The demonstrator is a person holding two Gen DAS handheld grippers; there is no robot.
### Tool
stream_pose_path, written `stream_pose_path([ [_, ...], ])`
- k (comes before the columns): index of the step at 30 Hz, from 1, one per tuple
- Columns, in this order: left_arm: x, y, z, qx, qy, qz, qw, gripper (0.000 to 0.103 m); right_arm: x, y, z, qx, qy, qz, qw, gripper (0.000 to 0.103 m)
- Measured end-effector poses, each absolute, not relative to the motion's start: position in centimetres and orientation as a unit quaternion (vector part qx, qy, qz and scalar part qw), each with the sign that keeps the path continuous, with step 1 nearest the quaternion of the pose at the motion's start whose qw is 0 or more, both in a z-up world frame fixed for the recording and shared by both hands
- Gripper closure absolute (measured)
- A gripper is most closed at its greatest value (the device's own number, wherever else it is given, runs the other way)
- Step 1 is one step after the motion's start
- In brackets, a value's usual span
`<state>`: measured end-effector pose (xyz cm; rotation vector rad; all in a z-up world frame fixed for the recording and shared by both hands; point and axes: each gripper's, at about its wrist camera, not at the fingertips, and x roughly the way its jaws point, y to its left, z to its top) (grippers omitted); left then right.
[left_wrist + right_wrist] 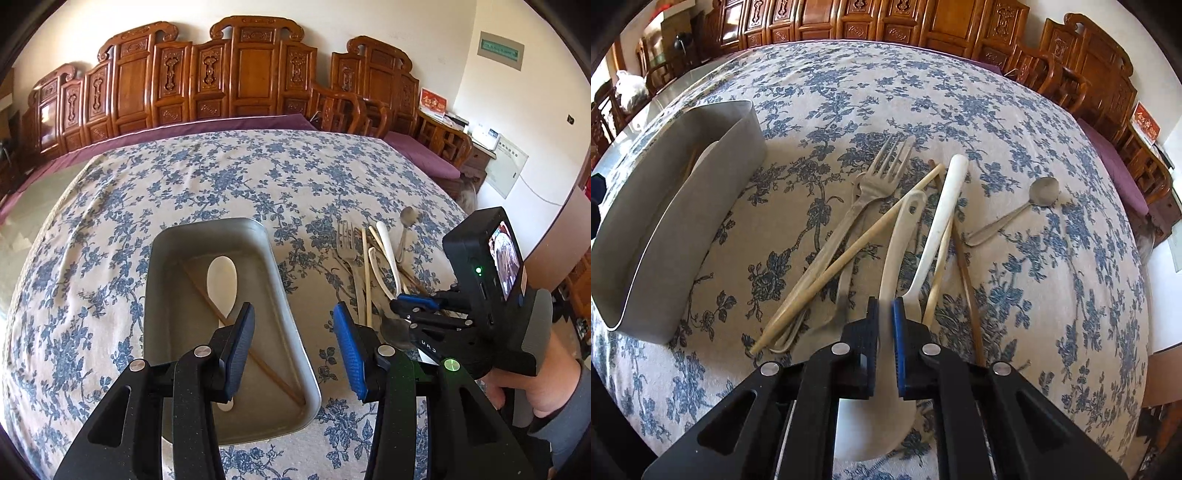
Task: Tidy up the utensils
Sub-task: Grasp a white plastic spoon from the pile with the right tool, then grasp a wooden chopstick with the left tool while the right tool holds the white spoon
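I am clamping the right gripper (885,325) on the white rice paddle (892,280) at lower centre, meaning to lift it straight up clear of the chopstick (849,254) and fork (875,184); the left gripper (293,343), jaws apart, is hovering over the metal tray (291,314) at lower left.

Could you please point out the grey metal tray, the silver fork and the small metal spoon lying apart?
Grey metal tray (683,221): right wrist view, outer side wall.
Silver fork (882,173): right wrist view, base of tines.
Small metal spoon (1044,192): right wrist view, bowl.
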<state>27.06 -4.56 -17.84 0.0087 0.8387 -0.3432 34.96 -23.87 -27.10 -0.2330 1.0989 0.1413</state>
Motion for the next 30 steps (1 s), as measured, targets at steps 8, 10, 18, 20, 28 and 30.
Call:
stream_pose_path([
  [8,26.8,-6.5,-18.4,0.015,0.406,-0.191,0.894,0.061,33.4,-26.0,-24.6,-0.078,0.494,0.069,0.863,0.099],
  [10,26.8,-7.0,-18.7,0.015,0.408,-0.198,0.891,0.061,33.1,-26.5,-24.0,-0.074,0.489,0.072,0.866,0.099],
  [18,26.3,-9.7,-19.9,0.022,0.415,-0.233,0.879,0.065,31.6,-28.5,-22.7,-0.064,0.480,0.084,0.871,0.099],
  [20,26.3,-10.5,-20.4,0.023,0.421,-0.242,0.874,0.070,31.1,-29.0,-22.5,-0.067,0.478,0.085,0.872,0.099],
  [28,26.5,-12.4,-22.2,0.017,0.438,-0.270,0.857,0.085,29.7,-31.4,-22.5,-0.067,0.474,0.079,0.874,0.099],
  [30,26.7,-12.8,-22.6,0.020,0.441,-0.266,0.857,0.085,29.6,-31.8,-22.5,-0.065,0.473,0.079,0.875,0.099],
])
